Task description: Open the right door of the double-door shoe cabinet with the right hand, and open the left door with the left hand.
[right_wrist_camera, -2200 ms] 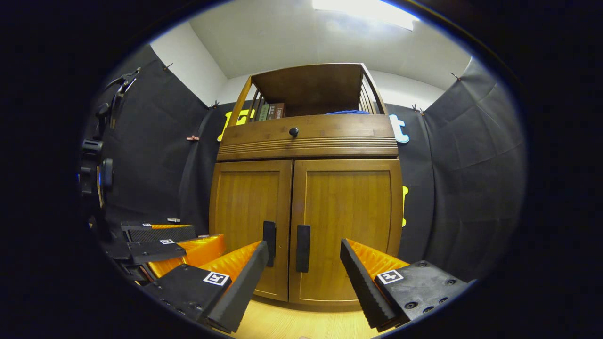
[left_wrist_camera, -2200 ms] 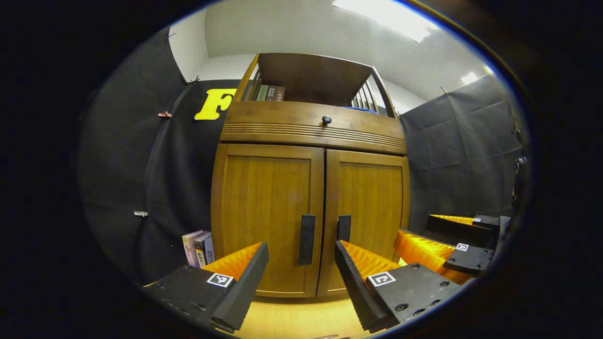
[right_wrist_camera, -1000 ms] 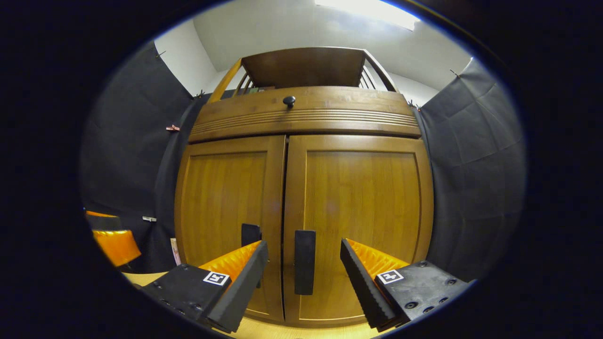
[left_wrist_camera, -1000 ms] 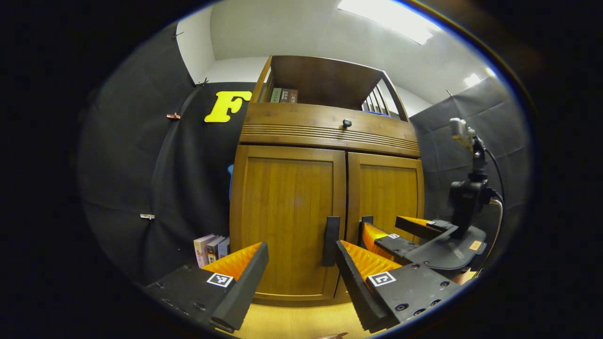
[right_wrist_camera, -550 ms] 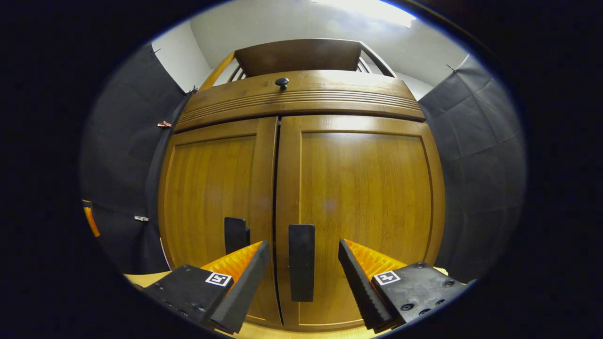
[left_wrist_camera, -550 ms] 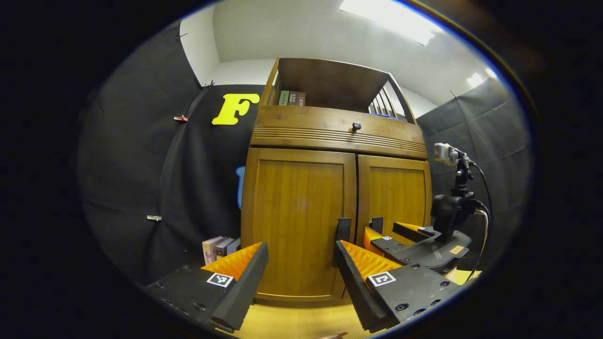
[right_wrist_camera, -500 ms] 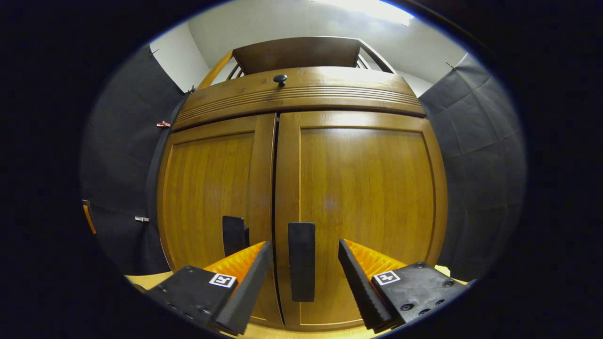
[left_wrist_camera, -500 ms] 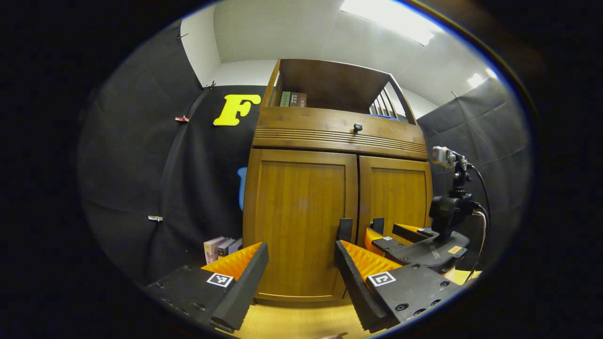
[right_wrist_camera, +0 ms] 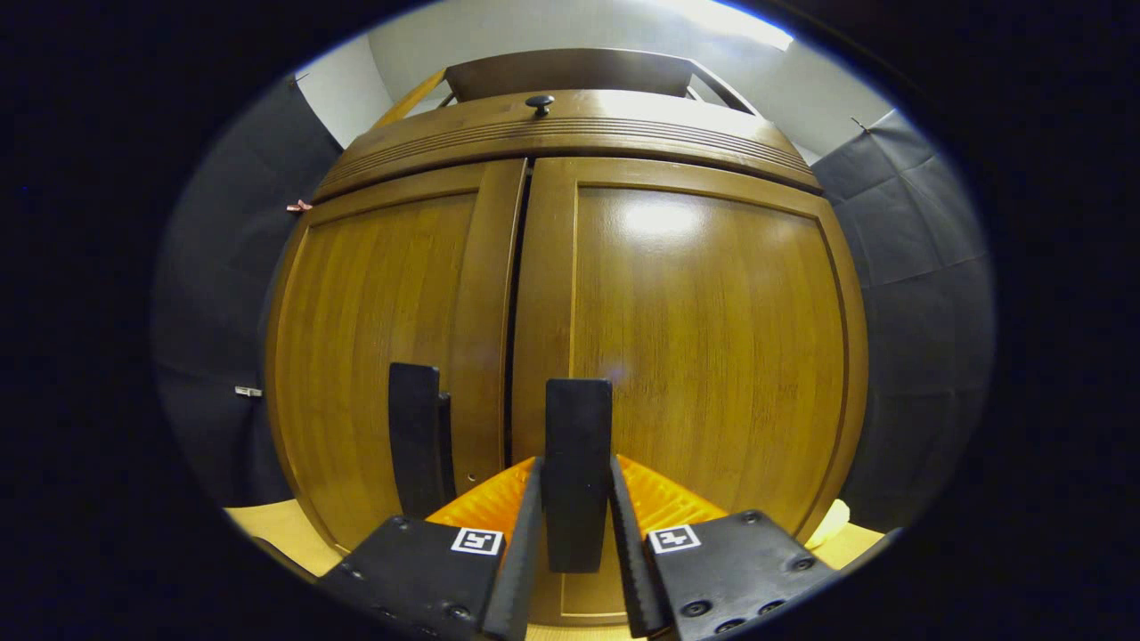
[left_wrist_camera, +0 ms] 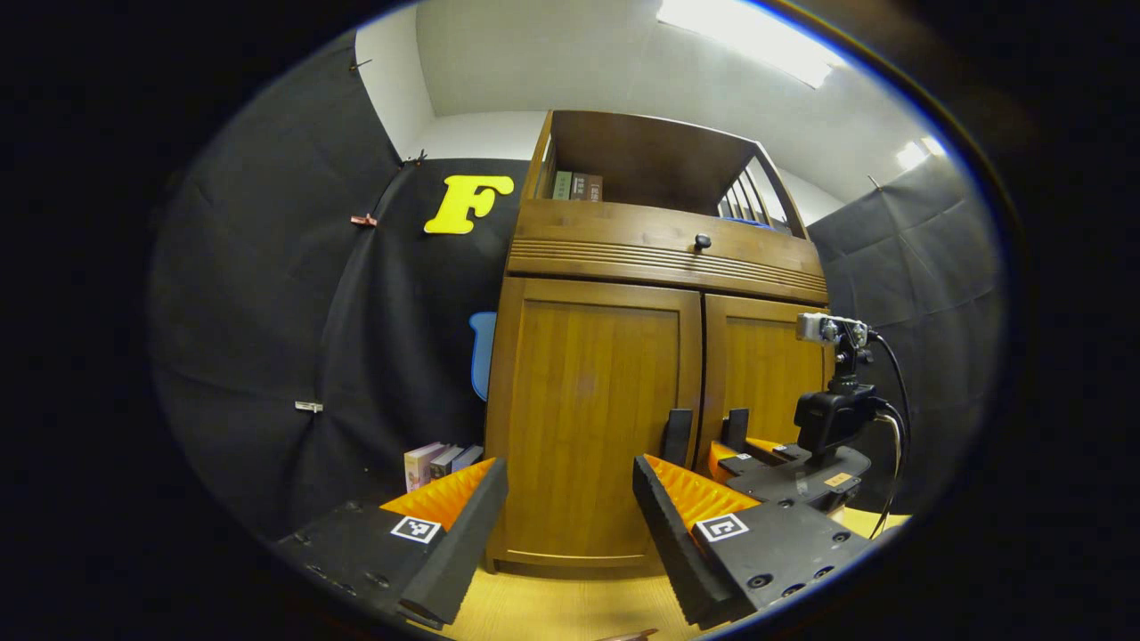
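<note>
The wooden shoe cabinet [left_wrist_camera: 614, 418] has both doors shut. In the right gripper view the right door [right_wrist_camera: 704, 356] is very close, and my right gripper [right_wrist_camera: 575, 469] is shut on its dark upright handle [right_wrist_camera: 577, 427], one finger pressed on each side. The left door's handle [right_wrist_camera: 414, 441] stands free just to the left. In the left gripper view my left gripper [left_wrist_camera: 565, 481] hangs open with nothing between its fingers, some way in front of the left door [left_wrist_camera: 588, 418]. The left handle [left_wrist_camera: 677, 436] lies to its right. The right gripper [left_wrist_camera: 757, 456] sits at the right handle [left_wrist_camera: 737, 425].
A drawer with a round knob [left_wrist_camera: 703, 240] runs above the doors, and an open shelf with books [left_wrist_camera: 574, 185] tops the cabinet. Several books [left_wrist_camera: 436, 461] stand on the light wooden surface [left_wrist_camera: 552, 610] left of the cabinet. A camera mount [left_wrist_camera: 833, 356] rides on the right gripper.
My right gripper has moved up to the cabinet and shut on the right door's handle. The left gripper has stayed open while its view has shifted, so the cabinet sits further right.
</note>
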Demonstrator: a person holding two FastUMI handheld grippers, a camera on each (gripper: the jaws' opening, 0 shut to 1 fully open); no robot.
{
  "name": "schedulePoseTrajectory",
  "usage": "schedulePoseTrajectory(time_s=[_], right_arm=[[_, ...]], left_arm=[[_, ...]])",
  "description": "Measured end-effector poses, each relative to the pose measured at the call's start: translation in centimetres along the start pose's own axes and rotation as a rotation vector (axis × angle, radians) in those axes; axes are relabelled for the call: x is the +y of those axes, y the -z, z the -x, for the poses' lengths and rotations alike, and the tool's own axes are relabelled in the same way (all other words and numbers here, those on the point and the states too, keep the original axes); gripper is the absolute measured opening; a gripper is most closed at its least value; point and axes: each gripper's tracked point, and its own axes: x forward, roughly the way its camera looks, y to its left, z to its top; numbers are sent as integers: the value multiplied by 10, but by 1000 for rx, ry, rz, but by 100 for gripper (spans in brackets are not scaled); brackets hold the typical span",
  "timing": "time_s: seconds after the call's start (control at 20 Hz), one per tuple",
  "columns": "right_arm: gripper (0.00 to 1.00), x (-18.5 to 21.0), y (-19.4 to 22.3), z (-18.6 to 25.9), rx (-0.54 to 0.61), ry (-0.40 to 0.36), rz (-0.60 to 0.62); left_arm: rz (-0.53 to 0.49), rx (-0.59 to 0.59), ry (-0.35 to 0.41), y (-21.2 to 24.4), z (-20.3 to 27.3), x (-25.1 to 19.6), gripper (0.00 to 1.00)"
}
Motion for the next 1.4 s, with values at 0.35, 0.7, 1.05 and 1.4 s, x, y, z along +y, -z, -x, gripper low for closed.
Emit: schedulePoseTrajectory(time_s=[0.35,0.7,1.05,1.4], right_arm=[[24,2,3,0,-6,-1,6],[24,3,-5,25,16,-91,-19],[23,-8,-20,64,17,-167,-26],[19,-43,-20,118,12,-195,-13]], left_arm=[[-15,19,-27,8,-1,15,91],[-48,11,-40,3,4,12,92],[-50,25,26,6,10,-21,92],[-62,24,92,2,15,-58,92]])
